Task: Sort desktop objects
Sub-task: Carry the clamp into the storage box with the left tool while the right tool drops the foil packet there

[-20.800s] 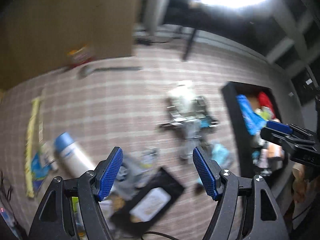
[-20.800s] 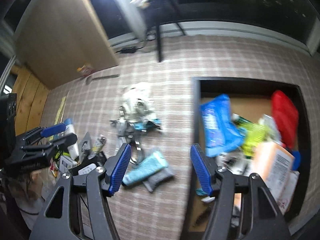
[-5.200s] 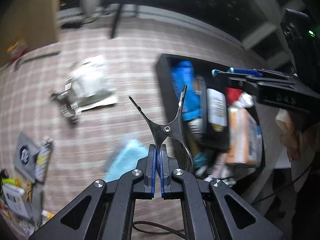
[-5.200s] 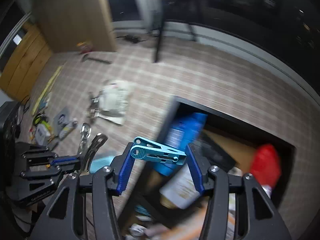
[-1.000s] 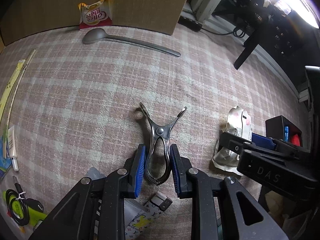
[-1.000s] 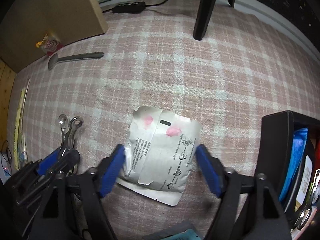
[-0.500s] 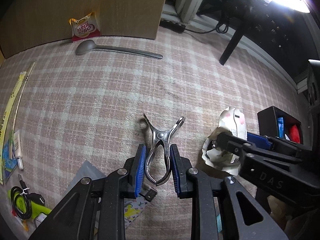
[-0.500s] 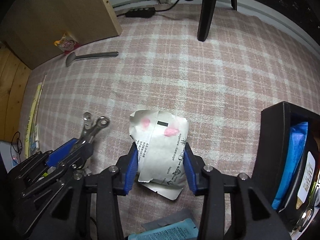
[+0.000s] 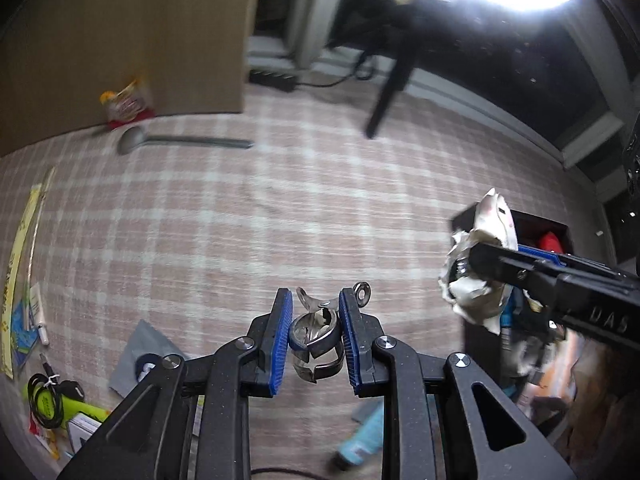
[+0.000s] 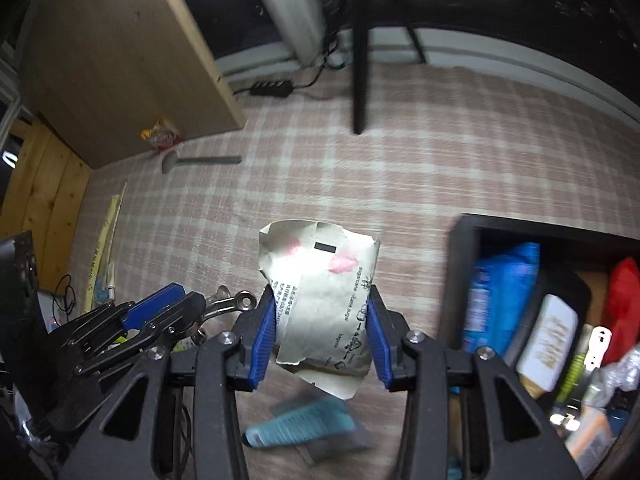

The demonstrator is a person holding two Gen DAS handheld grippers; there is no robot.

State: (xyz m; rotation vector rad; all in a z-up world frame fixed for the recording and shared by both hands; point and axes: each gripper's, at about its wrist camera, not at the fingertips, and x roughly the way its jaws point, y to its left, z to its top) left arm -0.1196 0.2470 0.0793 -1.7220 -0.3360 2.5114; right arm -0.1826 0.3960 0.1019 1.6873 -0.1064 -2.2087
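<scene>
Step in hand: you are mid-carry with both hands, each holding one item lifted off the checked cloth [image 10: 420, 168], heading for the black bin [image 10: 460, 264] on your right.
Left gripper [image 9: 314, 334]: fingers drawn in narrow around the metal spring clamp [image 9: 318, 330]; its looped handle ends stick out past the blue pads.
Right gripper [image 10: 320, 330]: fingers closed partway on the crumpled paper packet [image 10: 324, 292], which bows upward between the pads and hangs out below them.
Where the things are: both are in the air above the cloth; the packet is near the bin's left wall, the clamp further left.
Bin: already well filled with a blue pack [image 10: 500, 296], a red item [image 10: 624, 300], a white labelled container [image 10: 548, 344] and more.
Next move, as I judge it: swing the right gripper over the bin wall first, spread the fingers only once the packet is fully inside, then bring the clamp across. The packet is light and floppy, so it may snag on the wall.
Left to sort: a teal tube [image 10: 298, 426], a spoon [image 10: 200, 161], a snack sachet [image 10: 160, 136] by the wooden board, and small items at the left edge.
Writing: "DAS" in raised letters on the right gripper's body, seen from the left wrist view; the packet carries small print and pink marks that are too blurred to read.
</scene>
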